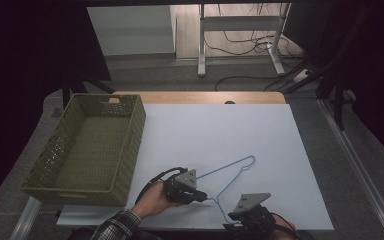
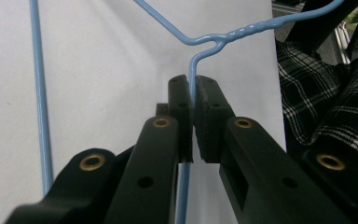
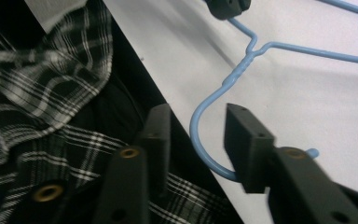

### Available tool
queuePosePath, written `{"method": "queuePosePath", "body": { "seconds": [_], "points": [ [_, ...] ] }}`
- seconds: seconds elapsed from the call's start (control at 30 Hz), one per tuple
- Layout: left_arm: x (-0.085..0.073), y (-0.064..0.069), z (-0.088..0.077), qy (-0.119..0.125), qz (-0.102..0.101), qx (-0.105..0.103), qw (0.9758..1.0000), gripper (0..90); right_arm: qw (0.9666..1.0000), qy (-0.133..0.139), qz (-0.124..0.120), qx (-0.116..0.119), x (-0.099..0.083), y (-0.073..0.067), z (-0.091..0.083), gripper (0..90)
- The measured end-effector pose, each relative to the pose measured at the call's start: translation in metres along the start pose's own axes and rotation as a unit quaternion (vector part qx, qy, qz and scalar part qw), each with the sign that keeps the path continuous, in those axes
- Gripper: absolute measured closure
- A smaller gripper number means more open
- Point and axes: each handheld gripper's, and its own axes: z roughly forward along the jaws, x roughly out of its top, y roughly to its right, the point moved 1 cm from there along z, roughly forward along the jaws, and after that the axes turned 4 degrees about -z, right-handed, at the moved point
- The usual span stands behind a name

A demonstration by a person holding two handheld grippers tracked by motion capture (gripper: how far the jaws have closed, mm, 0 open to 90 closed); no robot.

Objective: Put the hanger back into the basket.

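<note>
1. Left gripper [image 2: 193, 116]: clenched on thin light-blue wire clothes hanger [image 1: 228, 176], on the shoulder wire just below the twisted neck.
2. Right gripper [image 3: 196, 140]: jaws apart, around the hook curve, not pinching.
3. Hanger lies on white table sheet [image 1: 260, 130], near the front edge, well apart from olive-green woven plastic basket [image 1: 130, 150].
4. Probably light, springy, slippery; better to hold near the stiff twisted neck.
</note>
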Motion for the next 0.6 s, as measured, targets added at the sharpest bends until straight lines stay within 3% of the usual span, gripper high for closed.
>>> {"method": "queuePosePath", "body": {
  "seconds": [0.07, 0.2, 0.33, 0.4, 0.47, 0.6],
  "points": [
    [0.0, 0.0, 0.0, -0.002, -0.002, -0.001, 1.0, 86.6, 0.9999, -0.007, -0.015, -0.004, 0.0, -0.001, 0.002, 69.7],
    [0.0, 0.0, 0.0, 0.0, -0.005, -0.003, 1.0, 86.4, 0.9997, 0.002, -0.023, -0.003, 0.002, -0.002, -0.001, 81.8],
    [0.001, 0.0, -0.002, 0.002, -0.015, 0.003, 0.9999, 83.6, 0.9994, 0.006, -0.035, 0.0, 0.006, -0.003, -0.003, 83.5],
    [0.001, -0.001, -0.002, 0.002, -0.021, 0.01, 0.9997, 71.8, 0.9992, 0.008, -0.039, 0.0, 0.009, -0.004, -0.005, 83.7],
    [0.002, 0.0, -0.002, -0.004, -0.022, 0.008, 0.9997, 66.2, 0.999, 0.015, -0.042, 0.002, 0.013, -0.003, -0.007, 83.8],
    [0.003, 0.002, 0.003, -0.024, -0.011, 0.021, 0.9994, 71.5, 0.9988, 0.016, -0.047, 0.002, 0.019, -0.003, -0.011, 83.9]
  ]
}}
